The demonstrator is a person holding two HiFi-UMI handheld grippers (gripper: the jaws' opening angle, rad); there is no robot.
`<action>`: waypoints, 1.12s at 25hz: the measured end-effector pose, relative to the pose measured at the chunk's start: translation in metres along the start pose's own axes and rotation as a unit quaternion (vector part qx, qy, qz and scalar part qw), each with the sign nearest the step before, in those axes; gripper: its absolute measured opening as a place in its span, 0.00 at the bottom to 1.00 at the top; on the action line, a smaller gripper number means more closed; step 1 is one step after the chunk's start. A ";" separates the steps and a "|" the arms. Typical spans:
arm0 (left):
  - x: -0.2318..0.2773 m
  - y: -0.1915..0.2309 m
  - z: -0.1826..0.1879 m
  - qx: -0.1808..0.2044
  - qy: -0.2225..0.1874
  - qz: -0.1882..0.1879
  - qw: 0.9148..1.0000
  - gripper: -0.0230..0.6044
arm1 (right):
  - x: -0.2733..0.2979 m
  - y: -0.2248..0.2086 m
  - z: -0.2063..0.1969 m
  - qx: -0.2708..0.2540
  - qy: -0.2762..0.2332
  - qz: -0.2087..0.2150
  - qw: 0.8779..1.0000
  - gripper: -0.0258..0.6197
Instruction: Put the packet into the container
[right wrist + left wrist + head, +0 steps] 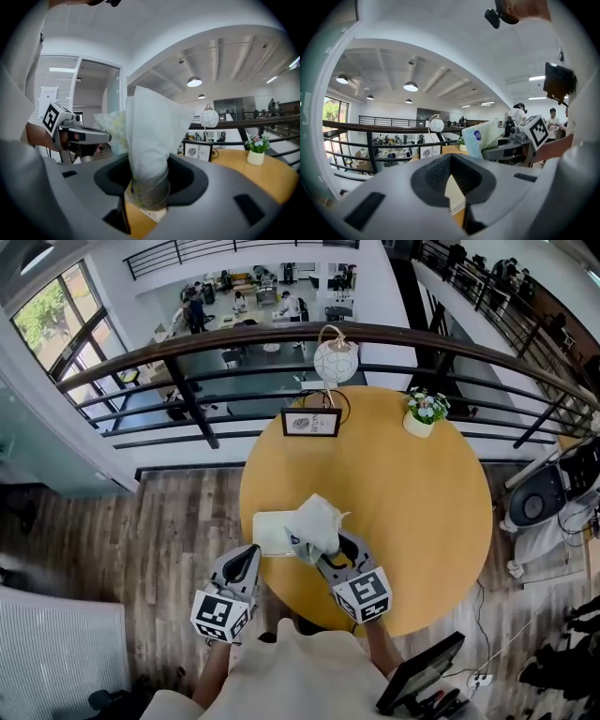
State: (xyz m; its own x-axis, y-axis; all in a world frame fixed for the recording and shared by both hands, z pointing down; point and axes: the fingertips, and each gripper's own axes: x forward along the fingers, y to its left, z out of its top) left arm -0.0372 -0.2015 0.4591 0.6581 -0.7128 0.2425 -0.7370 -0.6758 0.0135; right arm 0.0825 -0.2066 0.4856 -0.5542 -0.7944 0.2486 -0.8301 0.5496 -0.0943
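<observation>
Over the table [403, 493], the packet [317, 519] is gripped by the right gripper [323, 551], not yet lowered into the container [267, 532]; the left gripper [248, 559] is closed and empty.

Framed sign [197, 151] on table, well beyond fingers [190, 180] of right gripper [149, 187], off to their right: large word "NATURE", smaller lines above it unreadable. Same sign from left gripper view, far past left gripper [451, 180] fingertips, to their left: only "NATU" legible.

Packet [483, 137], upper part standing clear above right fingers: round blue label, print too small to read.

Marker cubes [364, 594] behind fingers of both grippers: black-and-white square codes, no letters or numbers.
</observation>
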 end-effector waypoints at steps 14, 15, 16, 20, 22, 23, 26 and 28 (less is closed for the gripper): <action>0.023 0.041 -0.004 -0.013 0.015 -0.019 1.000 0.04 | 0.020 -0.024 -0.008 0.022 0.035 -0.043 0.998 0.36; 0.024 0.045 -0.006 -0.019 0.016 -0.020 0.999 0.04 | 0.022 -0.022 -0.010 0.021 0.041 -0.045 0.998 0.36; 0.024 0.048 -0.009 -0.025 0.018 -0.021 0.999 0.04 | 0.024 -0.021 -0.012 0.020 0.047 -0.046 0.998 0.36; 0.025 0.054 -0.020 -0.044 0.027 -0.029 0.998 0.04 | 0.028 -0.019 -0.019 0.020 0.070 -0.050 0.996 0.36; 0.025 0.055 -0.029 -0.055 0.034 -0.032 0.997 0.04 | 0.029 -0.018 -0.026 0.022 0.083 -0.050 0.995 0.36; 0.025 0.055 -0.034 -0.060 0.038 -0.033 0.997 0.04 | 0.030 -0.017 -0.030 0.023 0.090 -0.049 0.995 0.36; 0.024 0.055 -0.045 -0.075 0.048 -0.034 0.995 0.04 | 0.031 -0.013 -0.041 0.013 0.117 -0.042 0.992 0.36; 0.022 0.056 -0.051 -0.085 0.054 -0.033 0.994 0.04 | 0.031 -0.010 -0.049 -0.005 0.143 -0.038 0.989 0.36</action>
State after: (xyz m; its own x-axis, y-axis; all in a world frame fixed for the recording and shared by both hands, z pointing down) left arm -0.0717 -0.2457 0.5147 0.6922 -0.6374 0.3386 -0.7142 -0.6725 0.1941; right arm 0.0767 -0.2238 0.5410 -0.4496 -0.7288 0.5165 -0.8669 0.4954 -0.0557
